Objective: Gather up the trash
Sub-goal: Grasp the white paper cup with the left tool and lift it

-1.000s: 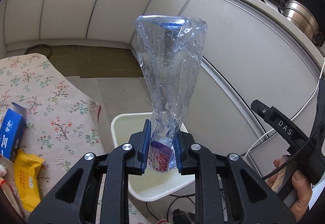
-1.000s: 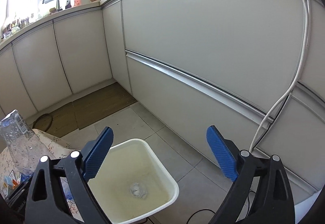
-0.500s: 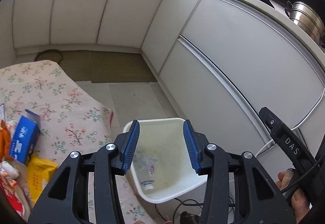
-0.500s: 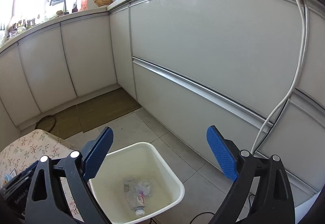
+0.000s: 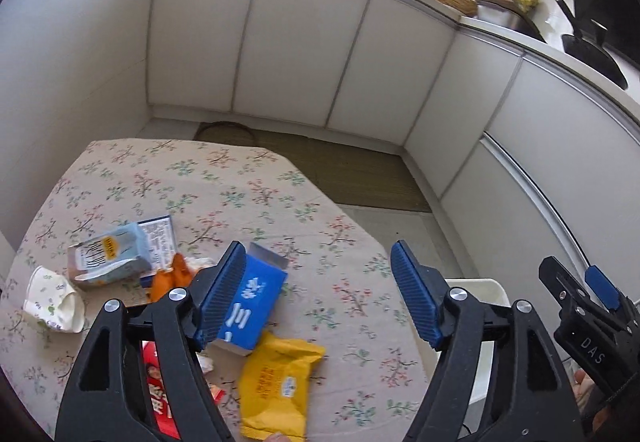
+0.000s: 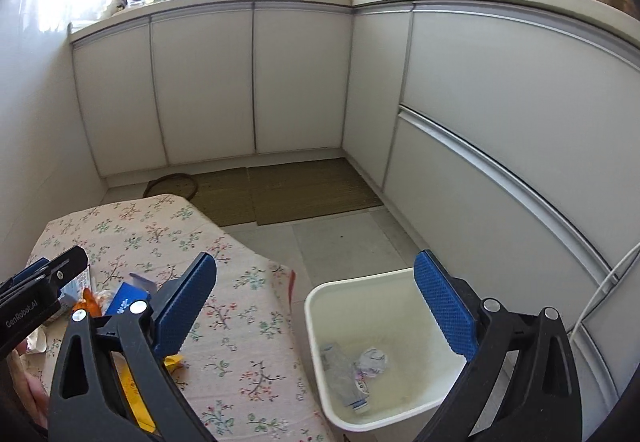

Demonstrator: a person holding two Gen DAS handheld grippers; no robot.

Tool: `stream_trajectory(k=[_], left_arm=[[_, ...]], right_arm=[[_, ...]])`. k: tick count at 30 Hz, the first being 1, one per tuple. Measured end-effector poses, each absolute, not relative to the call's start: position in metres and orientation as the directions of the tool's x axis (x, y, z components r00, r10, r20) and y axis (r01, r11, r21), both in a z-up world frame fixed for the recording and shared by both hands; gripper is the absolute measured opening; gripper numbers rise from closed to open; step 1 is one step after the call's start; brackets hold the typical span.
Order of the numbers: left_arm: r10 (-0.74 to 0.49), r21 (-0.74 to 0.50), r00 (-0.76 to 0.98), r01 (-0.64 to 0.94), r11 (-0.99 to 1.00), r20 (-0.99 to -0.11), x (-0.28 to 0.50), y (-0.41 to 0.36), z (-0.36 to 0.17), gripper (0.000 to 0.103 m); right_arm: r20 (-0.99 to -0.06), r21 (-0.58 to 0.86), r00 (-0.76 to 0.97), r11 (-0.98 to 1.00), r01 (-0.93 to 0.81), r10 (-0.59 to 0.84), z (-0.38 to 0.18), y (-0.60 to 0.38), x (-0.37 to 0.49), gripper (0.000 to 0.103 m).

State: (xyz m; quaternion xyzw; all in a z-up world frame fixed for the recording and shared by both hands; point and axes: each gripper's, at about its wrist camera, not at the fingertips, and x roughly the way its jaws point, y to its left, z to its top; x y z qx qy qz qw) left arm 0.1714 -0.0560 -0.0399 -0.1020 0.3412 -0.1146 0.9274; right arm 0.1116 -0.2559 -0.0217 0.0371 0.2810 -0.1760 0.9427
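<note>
My left gripper (image 5: 320, 296) hangs over the floral-cloth table (image 5: 240, 181) with its jaws opening and nothing between them. Under it lie a blue box (image 5: 252, 306), a yellow packet (image 5: 280, 382), a red packet (image 5: 160, 394), an orange wrapper (image 5: 172, 274), a light-blue carton (image 5: 108, 258) and a paper cup (image 5: 52, 302). My right gripper (image 6: 316, 304) is also opening, empty, between the table's edge and the white bin (image 6: 360, 278). In the bin lie a crushed clear bottle (image 6: 344, 374) and a crumpled wrapper (image 6: 372, 360).
White kitchen cabinets (image 6: 300, 81) wrap around the back and right. Brown mats (image 6: 312, 189) cover the floor beyond the table. A white cable (image 6: 608, 278) hangs by the right-hand cabinets. The bin (image 5: 480, 286) stands on the floor just right of the table.
The left gripper let go of the clear bottle, which now lies in the bin, and its jaws widened. Both views swung left, from the bin towards the table.
</note>
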Motion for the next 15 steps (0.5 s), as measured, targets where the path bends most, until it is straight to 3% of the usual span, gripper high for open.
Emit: stream_trajectory(k=[15], left_arm=[[-0.045,-0.311,0.682,-0.273,0.91,-0.73,0.183,0.088,-0.074,0.079]], right_arm=[[-0.611,-0.063,0.767,0.977,0.203,-0.199,-0.049,-0.177,0.151,0.096]])
